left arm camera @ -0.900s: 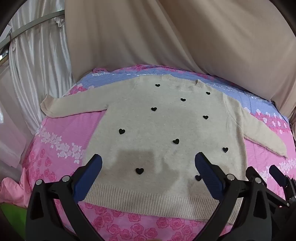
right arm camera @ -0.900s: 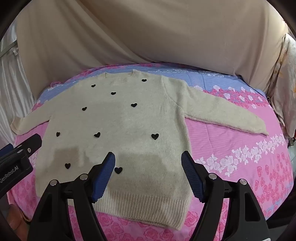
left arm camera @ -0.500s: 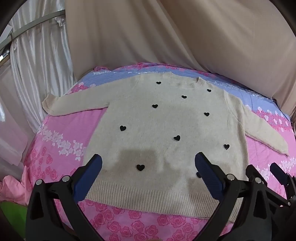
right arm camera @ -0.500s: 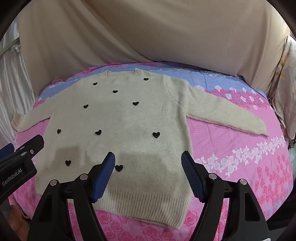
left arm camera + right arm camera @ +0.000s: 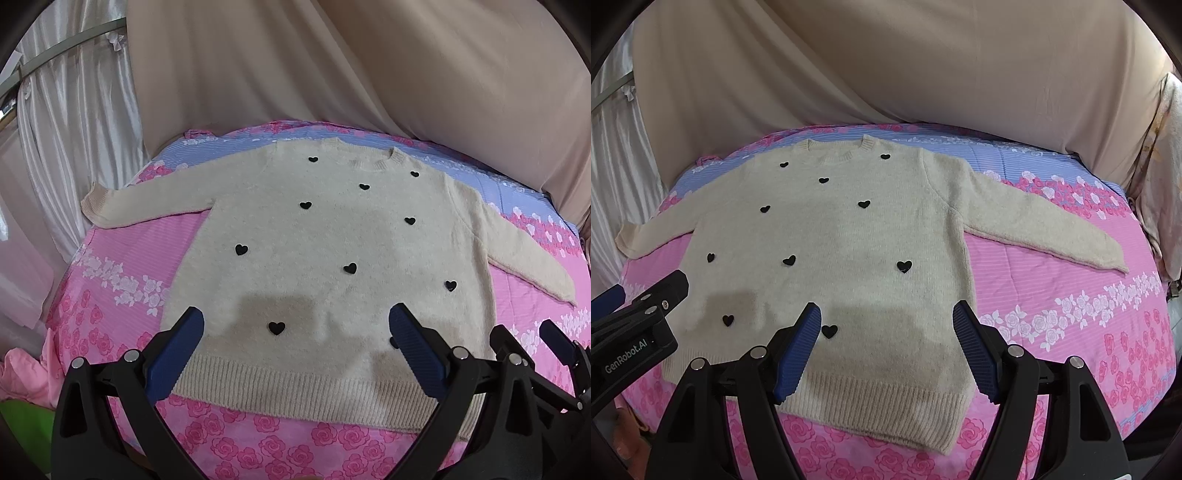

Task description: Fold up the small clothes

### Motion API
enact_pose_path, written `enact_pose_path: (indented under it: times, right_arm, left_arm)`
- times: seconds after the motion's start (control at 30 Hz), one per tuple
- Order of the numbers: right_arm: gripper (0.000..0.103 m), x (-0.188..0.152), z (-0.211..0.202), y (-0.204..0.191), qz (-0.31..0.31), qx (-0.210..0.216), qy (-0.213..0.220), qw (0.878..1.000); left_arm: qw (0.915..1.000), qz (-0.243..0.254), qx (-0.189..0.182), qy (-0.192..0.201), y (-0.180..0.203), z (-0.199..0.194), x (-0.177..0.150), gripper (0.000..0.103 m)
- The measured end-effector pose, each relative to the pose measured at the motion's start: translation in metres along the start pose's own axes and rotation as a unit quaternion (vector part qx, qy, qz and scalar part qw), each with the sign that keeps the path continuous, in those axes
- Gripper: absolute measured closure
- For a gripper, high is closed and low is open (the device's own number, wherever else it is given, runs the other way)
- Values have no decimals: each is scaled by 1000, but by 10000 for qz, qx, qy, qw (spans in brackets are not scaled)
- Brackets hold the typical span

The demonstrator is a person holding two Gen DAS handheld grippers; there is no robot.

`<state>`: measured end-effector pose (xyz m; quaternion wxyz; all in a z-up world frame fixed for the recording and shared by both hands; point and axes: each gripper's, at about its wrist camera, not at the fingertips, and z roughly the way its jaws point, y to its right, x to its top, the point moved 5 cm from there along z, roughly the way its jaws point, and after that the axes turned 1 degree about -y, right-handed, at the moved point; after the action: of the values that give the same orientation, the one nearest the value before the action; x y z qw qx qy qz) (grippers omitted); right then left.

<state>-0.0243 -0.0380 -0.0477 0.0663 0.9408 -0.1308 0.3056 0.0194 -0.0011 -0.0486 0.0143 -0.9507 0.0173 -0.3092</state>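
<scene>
Left wrist view shows the big drape of beige cloth (image 5: 332, 66) hanging behind everything, with pale satin curtains (image 5: 74, 129) off to one side. Below that spreads the bed (image 5: 122, 258), covered in a pink rose-print sheet with a blue band at the far end. On it lies the cream sweater (image 5: 332, 240), face up and fully flat, neckline away from us, both sleeves stretched out to the sides, small black hearts (image 5: 241, 250) dotted over the front. Nothing is folded yet.

Compared with a moment ago, the sweater sits a little lower in both views and the ribbed hem (image 5: 886, 402) is a shade farther from the tools, so I would say both hands have drifted up and back slightly rather than closing in. That reads to me as a pause to line up, not a grasp.

Smallest of all, the left gripper (image 5: 295, 332) hovers above the hem with its jaws wide apart and holding nothing; the right gripper (image 5: 886, 325) does the same just beside it, jaws apart over the hem's right part. A sleeve looks like the sensible first fold.
</scene>
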Motion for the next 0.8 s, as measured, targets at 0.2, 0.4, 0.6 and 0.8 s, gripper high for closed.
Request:
enact_pose_path:
  times: [0.2,0.4,0.6,0.8]
  right_arm:
    - [32,1,2,1,-30,25,-12,10000]
    - [32,1,2,1,-32,22,-9,10000]
    - [31,1,2,2,-34,23,-13,10000]
    - [31,0,3,2,-43,28,-22,10000]
  left_arm:
    - [10000,1,-3,4,0,1,-1,5]
    - [10000,35,19,-26,4,6,-3,5]
    - [10000,53,26,-41,6,7,-2,5]
    - [10000,60,41,-53,7,8,-3,5]
